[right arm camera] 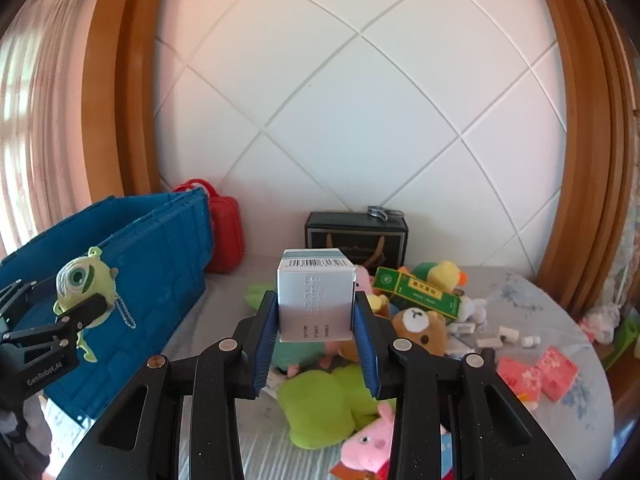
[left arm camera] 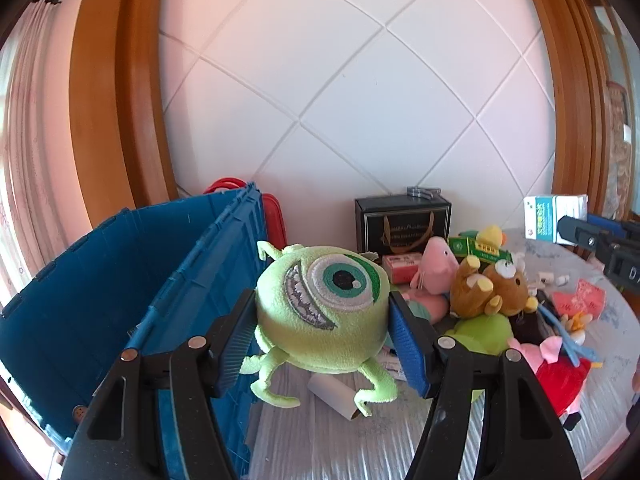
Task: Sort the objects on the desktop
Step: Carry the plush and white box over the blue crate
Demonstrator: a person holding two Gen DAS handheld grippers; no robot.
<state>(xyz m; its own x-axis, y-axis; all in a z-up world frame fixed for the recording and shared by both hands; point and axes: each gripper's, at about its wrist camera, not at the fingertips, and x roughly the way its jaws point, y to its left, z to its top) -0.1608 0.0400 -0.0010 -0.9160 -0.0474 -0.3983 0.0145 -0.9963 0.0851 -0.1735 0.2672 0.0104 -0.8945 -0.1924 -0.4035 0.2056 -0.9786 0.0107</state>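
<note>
Green 1-eyed plush monster [left arm camera: 322, 304], lifted clear of the tabletop [left arm camera: 320, 440], pinched at both flanks by the left tongs [left arm camera: 322, 332], just right of the blue crate's [left arm camera: 100, 280] near wall. White carton with a barcode [right arm camera: 316, 296], upright and off the surface, pinched between the blue pads of the right tongs [right arm camera: 316, 336]. Below and behind, still unsorted: brown bear plush [right arm camera: 420, 330], pink pig plush [right arm camera: 370, 446], flat green plush [right arm camera: 324, 404], long green box [right arm camera: 416, 290], yellow duck plush [right arm camera: 442, 272], pink packets [right arm camera: 538, 374], small white bits [right arm camera: 508, 336]. Against the wall, a black gift box [right arm camera: 356, 236] and a red case [right arm camera: 226, 232].

Step in hand, by the look of it: carrying 2 picked items away from the heap, the monster apparently bound for the crate. Carton's destination unclear from here.

Next move calls for bringing the monster over the crate's rim and only then spreading the left tongs, minding the dangling limbs and bead chain [right arm camera: 127, 312] on the wall. Right tongs best kept well apart from the left.
</note>
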